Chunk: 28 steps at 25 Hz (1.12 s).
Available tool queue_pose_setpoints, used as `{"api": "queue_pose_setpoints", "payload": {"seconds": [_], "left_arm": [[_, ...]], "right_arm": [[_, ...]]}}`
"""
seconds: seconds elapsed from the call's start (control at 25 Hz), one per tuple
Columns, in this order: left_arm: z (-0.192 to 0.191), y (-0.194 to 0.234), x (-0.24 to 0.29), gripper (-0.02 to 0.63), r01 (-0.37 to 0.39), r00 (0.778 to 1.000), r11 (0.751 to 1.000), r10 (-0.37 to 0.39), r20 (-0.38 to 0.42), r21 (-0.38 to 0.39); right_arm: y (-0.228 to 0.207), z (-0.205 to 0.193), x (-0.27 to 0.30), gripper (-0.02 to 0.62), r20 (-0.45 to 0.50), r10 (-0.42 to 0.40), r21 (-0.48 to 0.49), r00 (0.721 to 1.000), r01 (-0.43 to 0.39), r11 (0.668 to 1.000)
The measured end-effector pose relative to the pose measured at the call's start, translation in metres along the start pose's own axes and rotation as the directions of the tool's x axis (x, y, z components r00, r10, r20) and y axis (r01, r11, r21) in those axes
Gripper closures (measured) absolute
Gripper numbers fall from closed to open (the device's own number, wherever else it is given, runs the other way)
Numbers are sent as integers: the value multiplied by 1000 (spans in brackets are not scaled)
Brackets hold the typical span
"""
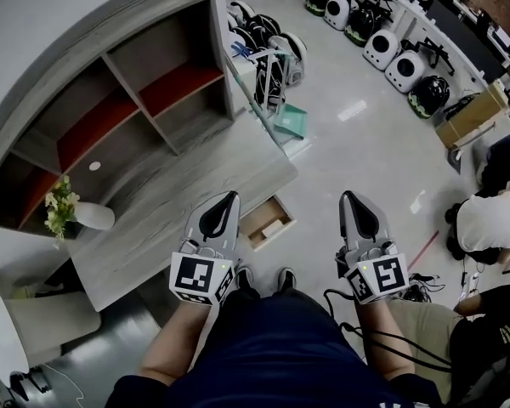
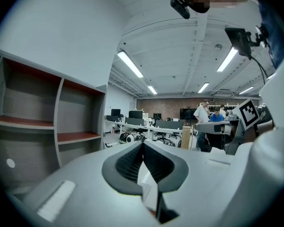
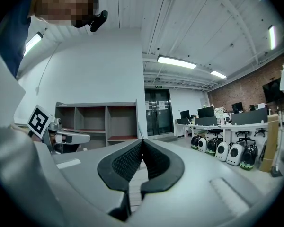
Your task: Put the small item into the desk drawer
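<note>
Overhead, both grippers pointed forward, side by side and well apart. The left gripper [image 1: 231,195] had its jaws pressed together at the tips with nothing between them. The right gripper [image 1: 348,195] was the same, jaws together and empty.

The left one hung above the front edge of the desk [image 1: 170,202], near the corner where the top ended. The right one hung above bare floor [image 1: 357,168]. Between them, nearer the left, the drawer [image 1: 260,218] stood pulled out from the desk front over the floor. A small pale item [image 1: 275,227] lay inside it, toward the outer end. Neither gripper touched it.

Behind the desk rose a shelf [image 1: 144,100] with open bays, closing off the left side. A vase [image 1: 93,217] of flowers stood at the desk's near left edge, well apart from the drawer. To the right the floor ran open as far as a seated person [image 1: 490,221] and, farther off, a row of white pods [image 1: 391,53]. The person's shoes [image 1: 263,277] stood just short of the drawer. A cable [image 1: 365,330] trailed from the right gripper.

Each gripper carried a cube [image 1: 202,279] with black-and-white square markers. Sheets on the far doors [image 3: 158,105] in the right gripper view were too small to read.
</note>
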<state>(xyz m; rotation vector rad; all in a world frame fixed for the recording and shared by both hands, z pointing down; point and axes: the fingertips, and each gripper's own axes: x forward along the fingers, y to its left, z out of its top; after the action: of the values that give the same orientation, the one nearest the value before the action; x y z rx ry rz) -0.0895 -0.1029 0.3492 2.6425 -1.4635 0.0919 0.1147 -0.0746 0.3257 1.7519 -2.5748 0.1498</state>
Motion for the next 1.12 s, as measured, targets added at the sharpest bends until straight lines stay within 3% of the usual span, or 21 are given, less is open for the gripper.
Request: {"api": "queue_pose_setpoints", "payload": {"seconds": [1.12], "left_arm": [[-7, -5, 10, 601, 46, 999, 999, -46, -23, -3]], "right_arm": [[-4, -11, -6, 589, -19, -23, 23, 1000, 23, 999]]}}
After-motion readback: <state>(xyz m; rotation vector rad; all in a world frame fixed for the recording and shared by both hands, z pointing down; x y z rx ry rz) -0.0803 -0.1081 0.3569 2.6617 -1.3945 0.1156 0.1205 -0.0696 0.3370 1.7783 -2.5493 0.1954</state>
